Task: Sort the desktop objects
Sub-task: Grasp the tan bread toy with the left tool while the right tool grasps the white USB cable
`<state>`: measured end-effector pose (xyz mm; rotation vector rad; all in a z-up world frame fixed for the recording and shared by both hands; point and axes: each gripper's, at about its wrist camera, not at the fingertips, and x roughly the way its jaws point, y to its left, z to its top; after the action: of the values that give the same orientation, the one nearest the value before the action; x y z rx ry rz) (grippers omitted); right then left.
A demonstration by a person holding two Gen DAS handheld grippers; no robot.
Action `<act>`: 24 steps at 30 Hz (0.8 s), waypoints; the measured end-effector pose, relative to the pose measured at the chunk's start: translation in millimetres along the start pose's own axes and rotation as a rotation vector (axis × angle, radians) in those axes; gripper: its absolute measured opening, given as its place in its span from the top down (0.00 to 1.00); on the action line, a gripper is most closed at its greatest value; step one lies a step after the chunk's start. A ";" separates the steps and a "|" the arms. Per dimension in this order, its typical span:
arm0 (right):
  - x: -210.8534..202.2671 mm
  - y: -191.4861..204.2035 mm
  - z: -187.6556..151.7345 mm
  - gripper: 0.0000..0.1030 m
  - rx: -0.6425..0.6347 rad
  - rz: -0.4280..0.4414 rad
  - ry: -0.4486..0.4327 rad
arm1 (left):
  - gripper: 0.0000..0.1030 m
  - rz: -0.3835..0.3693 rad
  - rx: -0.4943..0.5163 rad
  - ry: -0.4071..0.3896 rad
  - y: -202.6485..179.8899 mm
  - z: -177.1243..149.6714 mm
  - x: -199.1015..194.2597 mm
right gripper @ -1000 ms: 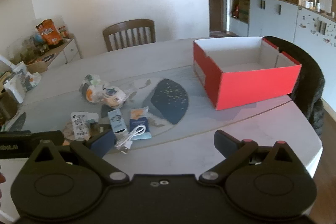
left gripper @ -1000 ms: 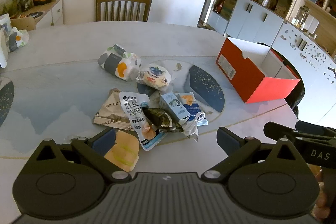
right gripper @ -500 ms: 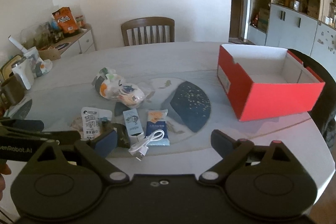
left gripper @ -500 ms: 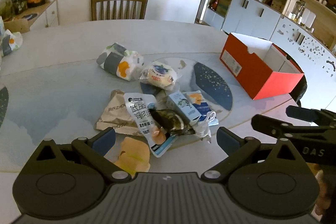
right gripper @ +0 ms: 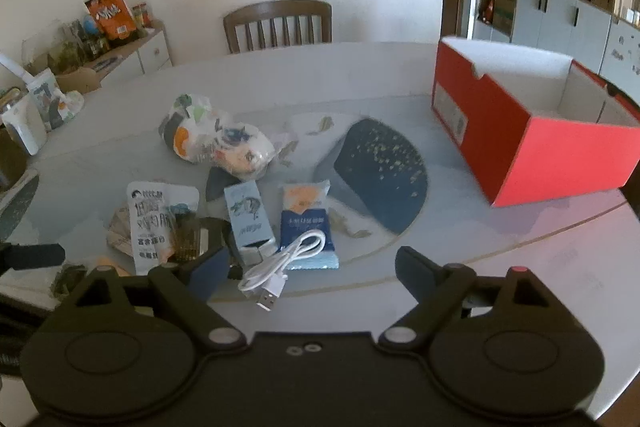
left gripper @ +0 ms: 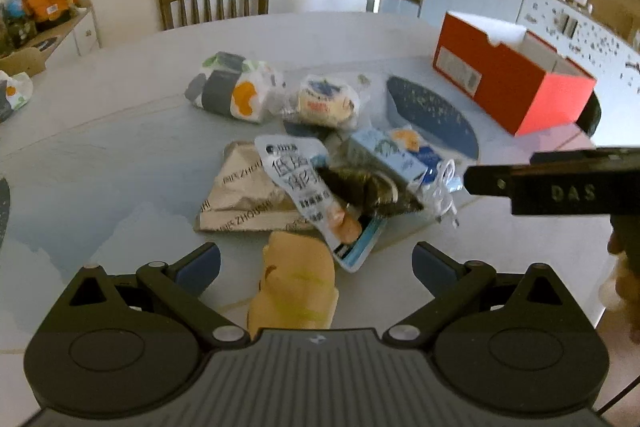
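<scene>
Loose snack packets (left gripper: 304, 183) and a coiled white USB cable (right gripper: 286, 261), heaped mid-table left of the open red cardboard box (right gripper: 532, 143). Closer now than a second ago: left gripper (left gripper: 316, 263) over the yellow packet (left gripper: 294, 283), right gripper (right gripper: 312, 267) over the cable, both spread wide, empty. First pick likely imminent.

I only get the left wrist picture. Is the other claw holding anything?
Observer: No. The right claw is open, with nothing between its fingers.
Child: Where does the white cable's plug point?
Observer: The cable lies coiled, partly on the blue packet, with its plug toward that claw.
Child: Is there stuff in the red box?
Observer: The red box shows only bare white inner walls. Its floor is mostly hidden, so I cannot say.
</scene>
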<state>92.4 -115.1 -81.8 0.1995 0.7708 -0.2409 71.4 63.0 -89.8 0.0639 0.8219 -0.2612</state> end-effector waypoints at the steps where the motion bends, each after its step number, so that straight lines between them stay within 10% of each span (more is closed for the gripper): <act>1: 3.6 2.0 -0.9 0.16 -0.002 -0.001 0.008 | 0.01 -0.002 0.009 0.003 -0.3 -1.3 1.8; 24: 55.2 8.5 2.7 0.40 0.080 -0.082 0.123 | 0.15 -0.045 0.064 0.066 10.1 -5.9 26.6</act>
<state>134.9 -115.5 -118.2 0.2608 0.8935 -0.3396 87.0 68.2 -113.7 0.1142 0.8812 -0.3294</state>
